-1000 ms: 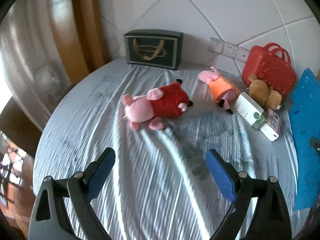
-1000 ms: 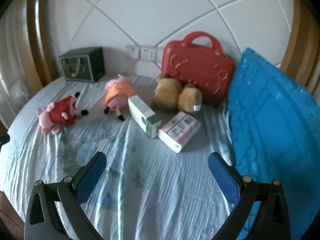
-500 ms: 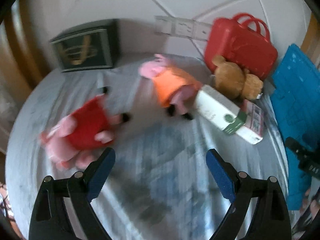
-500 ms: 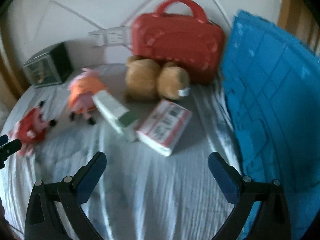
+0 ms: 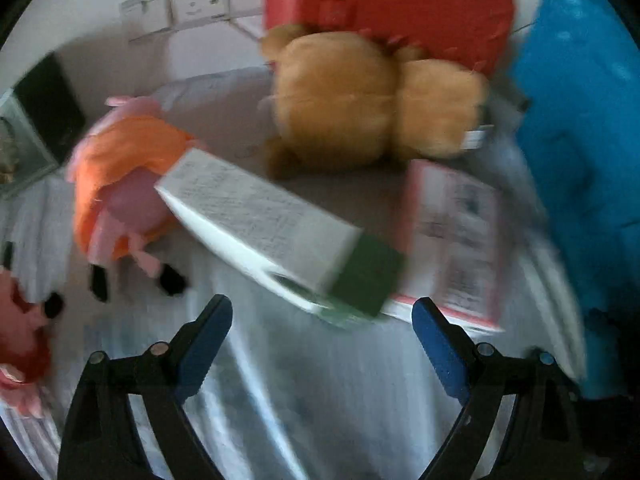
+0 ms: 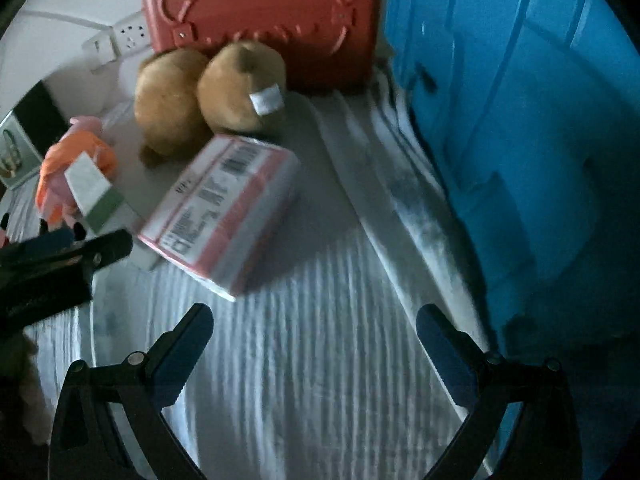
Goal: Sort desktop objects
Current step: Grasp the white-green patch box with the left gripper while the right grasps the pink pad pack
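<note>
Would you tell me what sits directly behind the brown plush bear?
A red toy suitcase stands upright behind the brown plush bear, against the wall. The bear covers the suitcase's lower front, so whether they touch, or anything lies between them, cannot be seen.

No word or number can be made out. The pink box point(image 6: 224, 216) bears barcodes and lines of small print on its top face, all too blurred to read. The white-and-green box point(image 5: 276, 236) carries fine grey print on its upper face, smeared by motion. A white tag point(image 6: 266, 100) on the brown plush point(image 6: 208, 92) looks blank.
</note>
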The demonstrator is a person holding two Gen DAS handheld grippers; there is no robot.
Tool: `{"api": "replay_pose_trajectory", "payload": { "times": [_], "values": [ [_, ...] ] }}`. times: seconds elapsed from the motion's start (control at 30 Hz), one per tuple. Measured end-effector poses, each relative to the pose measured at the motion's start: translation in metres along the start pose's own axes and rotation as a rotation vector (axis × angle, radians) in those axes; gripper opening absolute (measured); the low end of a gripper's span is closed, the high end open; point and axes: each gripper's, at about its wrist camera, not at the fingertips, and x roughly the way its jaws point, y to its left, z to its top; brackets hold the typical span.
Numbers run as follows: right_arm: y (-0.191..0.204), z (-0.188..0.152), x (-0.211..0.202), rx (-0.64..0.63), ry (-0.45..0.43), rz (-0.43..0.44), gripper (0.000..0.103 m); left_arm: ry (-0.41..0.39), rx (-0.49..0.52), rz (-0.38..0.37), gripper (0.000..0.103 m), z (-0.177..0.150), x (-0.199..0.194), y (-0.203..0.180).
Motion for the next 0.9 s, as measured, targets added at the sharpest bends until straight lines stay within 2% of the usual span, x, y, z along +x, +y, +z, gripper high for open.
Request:
{"api": "replay_pose_trajectory", "payload": {
  "times": [0.13,0.17,0.27,0.3,0.37,0.4,0.53,0.6,0.67,0.73,0.77,0.83,0.9],
  "values": [
    [0.004,0.003,0.009,0.000,0.003,0.040,0.103,0.016,-0.065,0.063,0.094,-0.010,-0.002,0.044],
    [0.006,0.004,0.010,0.001,0.001,0.054,0.103,0.024,-0.075,0.106,0.094,-0.014,-0.004,0.055],
    [0.016,0.007,0.016,0.002,-0.001,0.094,0.103,0.013,-0.107,0.344,0.094,-0.027,-0.011,0.091],
    [0.020,0.008,0.017,0.000,-0.001,0.102,0.103,0.030,-0.141,0.354,0.094,-0.031,-0.014,0.106],
    [0.027,0.010,0.019,-0.006,-0.002,0.114,0.103,0.064,-0.203,0.282,0.094,-0.036,-0.022,0.124],
    [0.030,0.010,0.020,-0.007,-0.001,0.116,0.103,0.057,-0.220,0.241,0.094,-0.038,-0.030,0.127],
    [0.035,0.011,0.021,0.002,0.009,0.122,0.103,-0.021,-0.191,0.137,0.094,-0.031,-0.061,0.102],
    [0.036,0.013,0.022,-0.001,0.008,0.091,0.103,-0.046,-0.175,0.088,0.094,-0.018,-0.064,0.084],
    [0.033,0.017,0.020,0.019,0.002,0.069,0.103,-0.057,-0.156,0.079,0.094,-0.009,-0.056,0.067],
    [0.029,0.024,0.020,0.058,-0.005,0.060,0.103,-0.040,-0.115,0.102,0.094,0.005,-0.037,0.049],
    [0.028,0.027,0.020,0.074,-0.007,0.062,0.103,-0.016,-0.084,0.118,0.100,0.011,-0.021,0.039],
    [0.027,0.035,0.022,0.101,-0.004,0.072,0.103,-0.025,-0.068,0.068,0.102,0.019,-0.008,0.036],
    [0.032,0.041,0.027,0.116,0.006,0.093,0.103,-0.017,-0.041,0.068,0.101,0.024,0.000,0.028]
  ]
}}
